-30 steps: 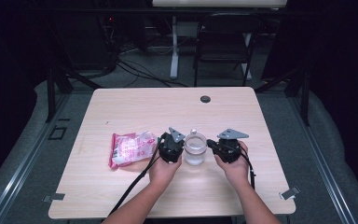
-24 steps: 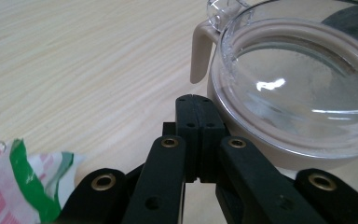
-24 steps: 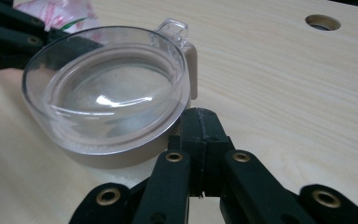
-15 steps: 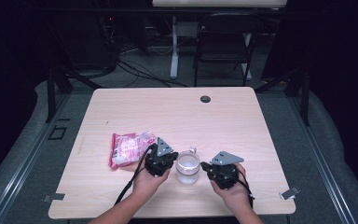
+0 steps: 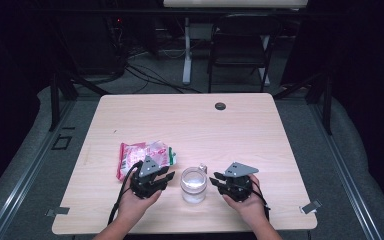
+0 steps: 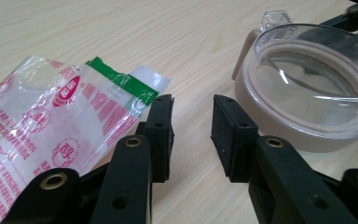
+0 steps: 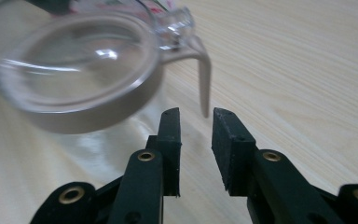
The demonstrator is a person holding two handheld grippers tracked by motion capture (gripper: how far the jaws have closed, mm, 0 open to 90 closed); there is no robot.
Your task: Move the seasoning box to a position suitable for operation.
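Note:
A clear glass jar point(image 5: 194, 184) with a tan-rimmed clear lid stands on the table near its front edge, between the two grippers. My left gripper point(image 5: 166, 175) lies just left of the jar, open by a small gap and holding nothing. In the left gripper view, its jaws point(image 6: 192, 135) point between the jar point(image 6: 307, 93) and a red, white and green snack packet point(image 6: 51, 116). My right gripper point(image 5: 216, 179) lies just right of the jar, also slightly open and holding nothing. In the right gripper view, its tips point(image 7: 196, 140) sit close to the jar point(image 7: 84, 79) and its tan clasp point(image 7: 204, 74).
The snack packet point(image 5: 145, 156) lies flat just behind the left gripper. A small black disc point(image 5: 220, 106) sits near the far edge of the wooden table point(image 5: 190, 130). A chair and a desk leg stand beyond the table.
The jar and both grippers have moved towards the near edge and a little left. The packet has stayed in place.

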